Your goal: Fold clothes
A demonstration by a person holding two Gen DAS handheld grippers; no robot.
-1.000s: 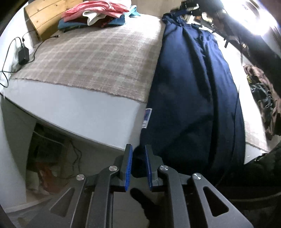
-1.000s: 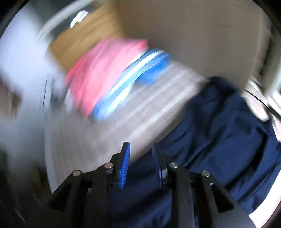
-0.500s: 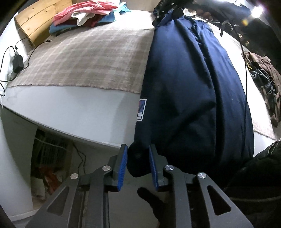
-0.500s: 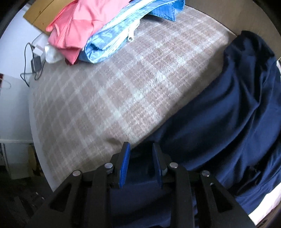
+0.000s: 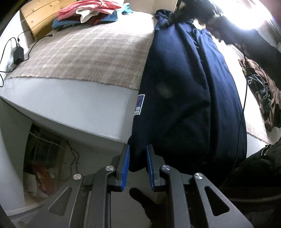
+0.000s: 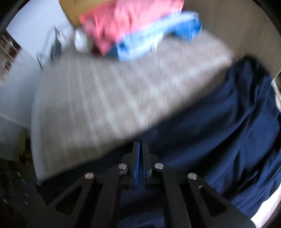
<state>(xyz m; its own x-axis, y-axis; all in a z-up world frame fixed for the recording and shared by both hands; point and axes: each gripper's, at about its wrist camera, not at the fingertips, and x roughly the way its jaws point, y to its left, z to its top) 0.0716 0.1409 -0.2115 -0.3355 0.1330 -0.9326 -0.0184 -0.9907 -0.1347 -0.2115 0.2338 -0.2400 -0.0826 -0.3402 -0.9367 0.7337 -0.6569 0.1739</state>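
My left gripper (image 5: 137, 161) is pinching the near bottom corner of the dark blue shirt (image 5: 189, 91). The cloth sits between the blue pads, and that corner hangs over the white edge of the bed (image 5: 73, 105). My right gripper (image 6: 140, 157) has just been closing, and now its two pads are squeezed together. It is down at the far end of the same shirt, on the edge beside the checked blanket (image 6: 108, 98). The picture there is blurry, so I think a thin bit of cloth is caught, but I can't be sure.

The shirt lies long and narrow, running straight away from my left gripper up the bed to my right one. I hold one end in each gripper. So I think the next move is to bring one end over to meet the other.

A second ago my right gripper was open above the cloth. It has come down lower. My left gripper has hardly moved. The pile of pink and blue clothes (image 5: 91, 12) sits well away at the head of the bed.
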